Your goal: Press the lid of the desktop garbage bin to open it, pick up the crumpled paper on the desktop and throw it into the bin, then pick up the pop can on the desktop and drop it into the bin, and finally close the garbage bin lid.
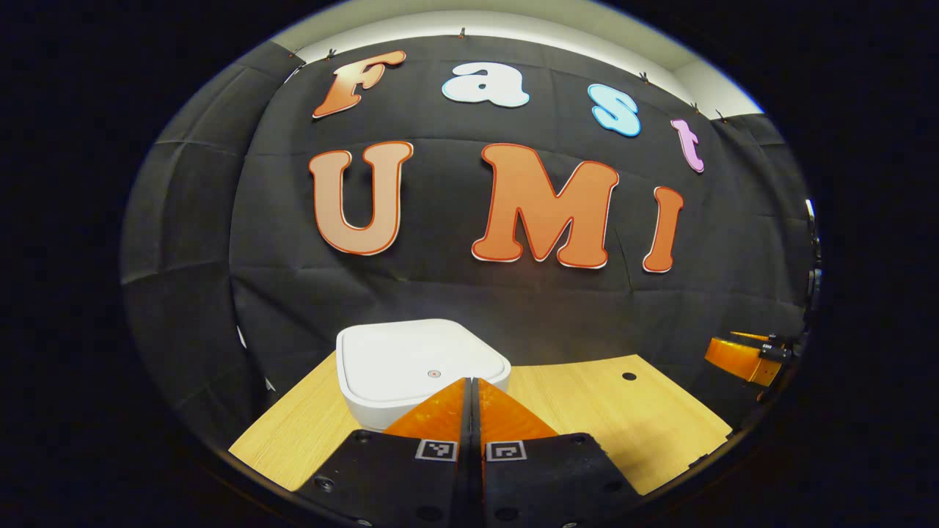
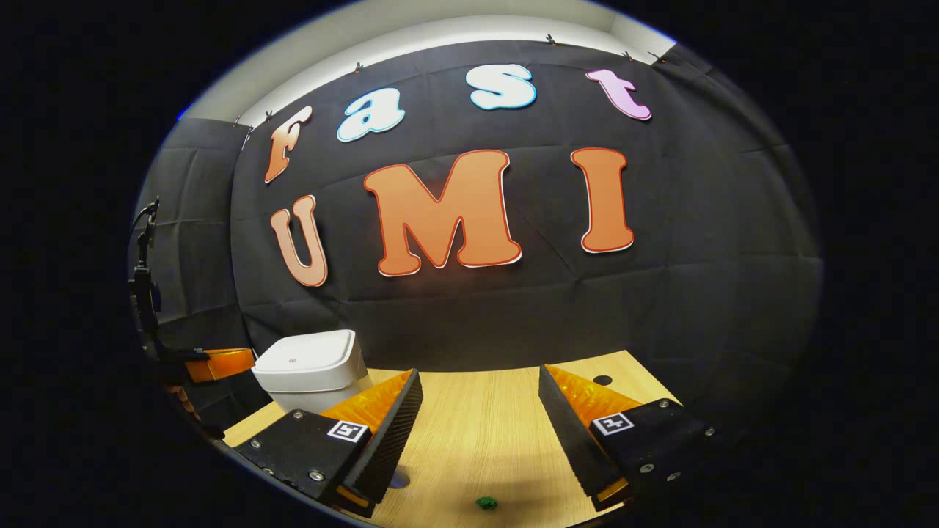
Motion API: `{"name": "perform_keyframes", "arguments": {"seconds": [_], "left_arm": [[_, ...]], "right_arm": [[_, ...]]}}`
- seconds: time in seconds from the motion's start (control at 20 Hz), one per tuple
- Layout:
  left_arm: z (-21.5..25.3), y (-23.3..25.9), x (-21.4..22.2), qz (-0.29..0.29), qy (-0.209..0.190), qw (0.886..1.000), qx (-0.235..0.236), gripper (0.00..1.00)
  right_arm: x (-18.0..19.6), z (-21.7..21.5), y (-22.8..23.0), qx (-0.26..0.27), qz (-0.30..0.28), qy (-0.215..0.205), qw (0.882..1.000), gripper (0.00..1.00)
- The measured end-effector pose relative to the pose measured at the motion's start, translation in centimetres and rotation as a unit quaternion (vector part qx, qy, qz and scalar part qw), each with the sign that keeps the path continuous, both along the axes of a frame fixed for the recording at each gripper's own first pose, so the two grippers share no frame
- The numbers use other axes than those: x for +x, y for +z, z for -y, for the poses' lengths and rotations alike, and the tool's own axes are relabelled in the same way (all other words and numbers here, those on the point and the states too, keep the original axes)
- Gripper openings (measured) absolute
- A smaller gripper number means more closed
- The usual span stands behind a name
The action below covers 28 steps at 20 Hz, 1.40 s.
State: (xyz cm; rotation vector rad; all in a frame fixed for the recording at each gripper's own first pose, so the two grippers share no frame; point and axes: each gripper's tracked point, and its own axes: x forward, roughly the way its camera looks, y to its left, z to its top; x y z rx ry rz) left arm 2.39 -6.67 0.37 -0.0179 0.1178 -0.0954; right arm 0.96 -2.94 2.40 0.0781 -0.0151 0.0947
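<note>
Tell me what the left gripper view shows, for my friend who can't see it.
A white garbage bin with its lid down sits on a wooden desktop. The left gripper points at it with jaws closed together, holding nothing. The right gripper shows at the far right edge.

gripper (image 1: 473,381) closed (before bin (image 1: 411,359))

We see the bin's (image 1: 411,367) near edge hidden behind our left gripper (image 1: 473,392). A small green thing (image 2: 486,503) on the table (image 2: 484,433) is too small to tell.
</note>
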Motion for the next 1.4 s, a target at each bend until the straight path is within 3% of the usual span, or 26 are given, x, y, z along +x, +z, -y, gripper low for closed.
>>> {"name": "perform_keyframes", "arguments": {"seconds": [0.05, 0.2, 0.45, 0.5, 0.65, 1.1, 1.15, 1.2, 1.4], "left_arm": [[0.0, 0.7, 0.6, -0.003, -0.004, 1.0, -0.003, 0.0], [-1.5, 1.8, 2.1, -0.041, -0.006, 0.999, 0.005, 0.0], [-3.2, 4.7, 5.5, -0.058, -0.021, 0.998, 0.029, 0.0], [-3.7, 4.9, 6.1, -0.061, -0.022, 0.997, 0.036, 0.0], [-4.8, 5.0, 7.7, -0.089, -0.035, 0.995, 0.037, 0.0], [-4.4, 1.0, 9.2, -0.165, -0.069, 0.984, 0.018, 0.0], [-4.5, 0.2, 9.2, -0.172, -0.069, 0.982, 0.018, 0.0], [-4.6, -0.6, 9.2, -0.181, -0.069, 0.981, 0.021, 0.0], [-4.7, -4.3, 8.6, -0.216, -0.072, 0.973, 0.046, 0.0]], "right_arm": [[0.2, 0.0, 0.1, 0.003, 0.0, -0.001, 1.0, 0.95], [0.7, 0.0, 0.4, 0.002, 0.002, 0.001, 1.0, 0.95], [1.4, 0.1, 0.5, -0.004, -0.003, 0.0, 1.0, 0.95], [1.5, 0.2, 0.6, -0.002, -0.004, 0.0, 1.0, 1.0], [1.8, 0.4, 0.6, -0.005, -0.005, -0.004, 1.0, 0.95], [1.9, 0.1, 0.0, -0.005, -0.024, 0.001, 1.0, 0.95], [1.8, 0.1, -0.1, -0.003, -0.024, 0.001, 1.0, 1.0], [1.8, 0.1, -0.2, -0.001, -0.025, 0.0, 1.0, 0.95], [1.6, 0.1, -1.0, 0.008, -0.036, 0.0, 0.999, 0.95]]}}
